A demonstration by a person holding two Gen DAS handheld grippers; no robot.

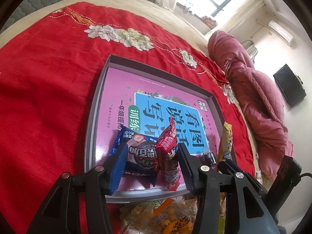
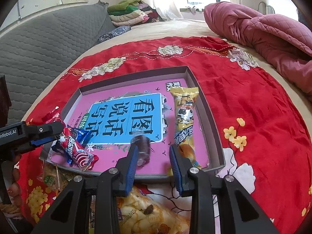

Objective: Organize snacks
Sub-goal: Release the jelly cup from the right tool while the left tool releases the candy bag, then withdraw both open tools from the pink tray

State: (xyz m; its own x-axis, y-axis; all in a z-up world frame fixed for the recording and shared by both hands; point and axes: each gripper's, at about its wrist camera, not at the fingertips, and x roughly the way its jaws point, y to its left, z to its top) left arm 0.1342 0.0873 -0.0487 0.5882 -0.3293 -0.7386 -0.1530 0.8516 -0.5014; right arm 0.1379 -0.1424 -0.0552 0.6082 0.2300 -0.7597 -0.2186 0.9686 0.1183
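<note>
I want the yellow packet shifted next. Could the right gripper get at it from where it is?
Probably yes. The yellow packet lies flat in the box, just beside the right gripper, with nothing on top. Its fingers are empty; the small dark candy lies beside the other finger.

Bed point(image 2: 175, 29) with beige cover. A red floral cloth point(image 2: 243, 101) is spread over it. On the cloth: a shallow grey tray point(image 2: 214, 124) and, at the near edge, loose snack packets point(image 2: 136, 210). A pink quilt point(image 2: 273, 31) is bunched alongside.

Tray point(image 2: 212, 128) on cloth point(image 2: 253, 105); 2 packets point(image 2: 78, 146) in its left corner, long packet point(image 2: 187, 117) right.
</note>
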